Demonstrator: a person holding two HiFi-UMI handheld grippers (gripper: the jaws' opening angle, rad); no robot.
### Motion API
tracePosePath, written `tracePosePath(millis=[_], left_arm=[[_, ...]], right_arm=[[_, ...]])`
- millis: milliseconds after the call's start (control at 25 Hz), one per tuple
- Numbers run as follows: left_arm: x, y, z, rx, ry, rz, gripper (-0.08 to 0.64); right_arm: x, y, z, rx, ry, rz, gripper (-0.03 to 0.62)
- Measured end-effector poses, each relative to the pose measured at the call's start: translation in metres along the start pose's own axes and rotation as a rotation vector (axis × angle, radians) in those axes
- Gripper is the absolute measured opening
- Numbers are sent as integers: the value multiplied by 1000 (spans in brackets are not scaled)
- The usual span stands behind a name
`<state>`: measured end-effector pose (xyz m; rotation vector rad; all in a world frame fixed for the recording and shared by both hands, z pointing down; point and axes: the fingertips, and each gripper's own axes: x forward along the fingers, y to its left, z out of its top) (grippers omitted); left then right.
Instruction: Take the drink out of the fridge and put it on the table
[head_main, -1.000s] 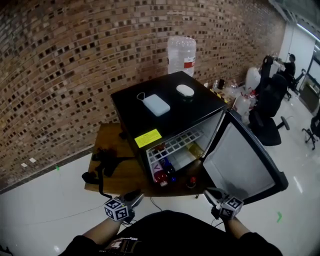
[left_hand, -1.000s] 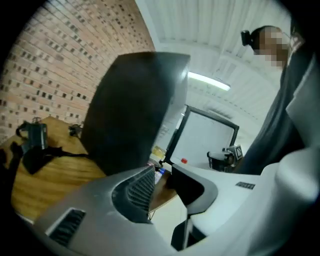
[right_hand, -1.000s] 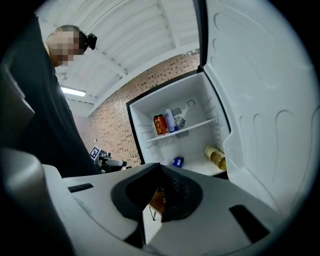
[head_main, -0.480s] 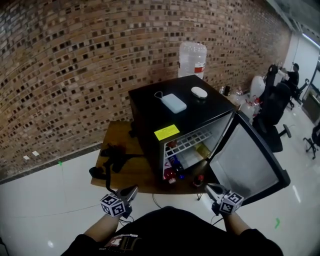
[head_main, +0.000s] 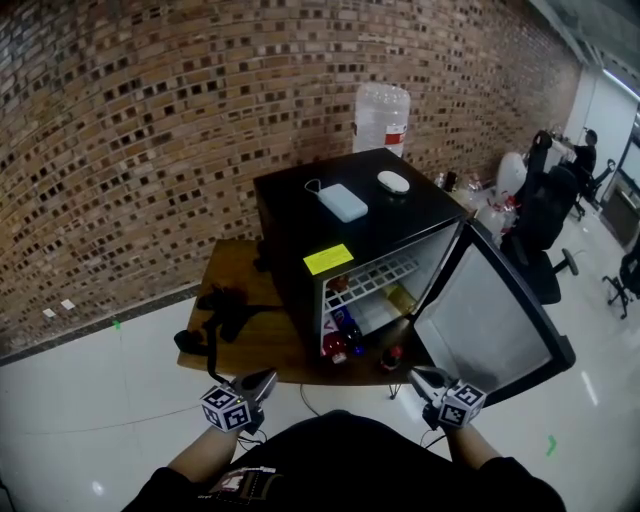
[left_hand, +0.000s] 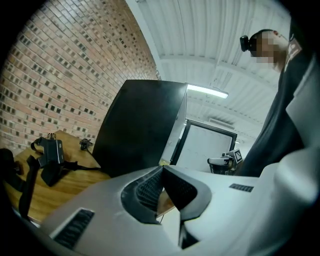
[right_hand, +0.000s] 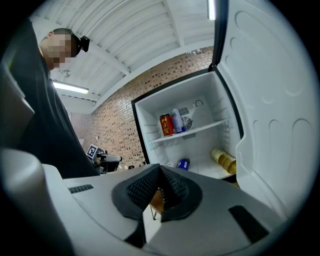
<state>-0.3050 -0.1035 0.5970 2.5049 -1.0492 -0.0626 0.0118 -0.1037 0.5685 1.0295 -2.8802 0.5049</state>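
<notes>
Head view: the fridge (head_main: 340, 240) stands with its door open on the wooden tabletop (head_main: 235, 340).
Left gripper view: the left tongs (left_hand: 161, 169) are clenched and empty.
Right gripper view: the right tongs (right_hand: 159, 167) are clenched and empty. 1 red drink can (right_hand: 165, 125) stands upright on the fridge's shelf (right_hand: 200, 131).

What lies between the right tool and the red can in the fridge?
Nothing but the table edge stands between right tool and red can, as the right gripper view shows.

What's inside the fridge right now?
On the fridge's shelf stand a red can and a silvery can. Below lie a blue can and a yellowish bottle. The right gripper covers the front of the floor.
</notes>
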Motion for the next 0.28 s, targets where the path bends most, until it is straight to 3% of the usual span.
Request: tracePosePath(millis=[280], left_arm=[[4, -12, -3, 0, 8, -18, 0]], right_arm=[[-12, -4, 0, -5, -2, -10, 0]])
